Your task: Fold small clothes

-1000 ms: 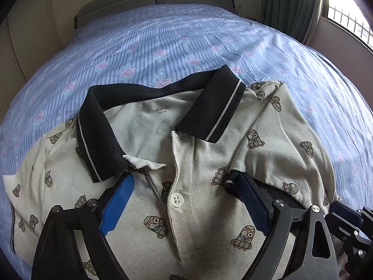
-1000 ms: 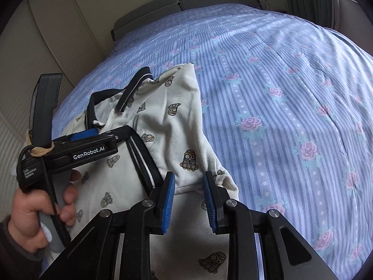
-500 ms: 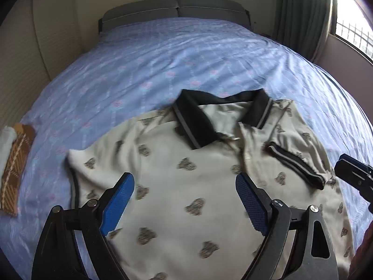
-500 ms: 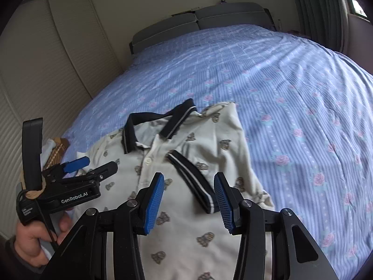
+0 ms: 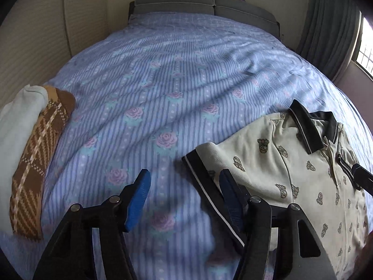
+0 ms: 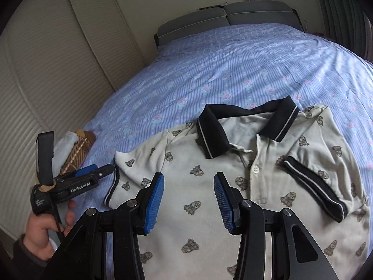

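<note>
The left gripper (image 5: 184, 198) is released: its 2 blue pads stand apart with only bedsheet showing between them, though its jaws have just been closing. Its right pad hangs over the dark-trimmed cuff of the polo shirt's left-hand sleeve (image 5: 209, 186); whether it touches the cuff cannot be told. The right gripper (image 6: 188, 200) is also released, jaws parted with nothing clamped, hovering over the chest of the polo shirt (image 6: 209, 210).

The polo shirt is the landmark. It lies face up on the blue floral bedsheet (image 5: 163, 81), dark collar (image 6: 212, 137) toward the headboard (image 6: 223, 21). In the right wrist view, its right-hand sleeve (image 6: 312, 182) is already turned inward over the chest, beside the button placket (image 6: 256, 169). Its left-hand sleeve lies spread flat on the sheet. Left of the shirt, well apart, sits a stack of folded clothes (image 5: 35, 151), brown plaid under pale cloth.

Judged step: fold the spread sleeve inward to match the other side.

1. Centre the left gripper's pads on the cuff edge, 1 pad above and 1 below the fabric.
2. Clamp only the sleeve layer; catching the bedsheet would drag it.
3. Lift slightly, then carry the cuff toward the placket.
4. Use the right gripper to steady the chest so the body panel does not shift.
</note>
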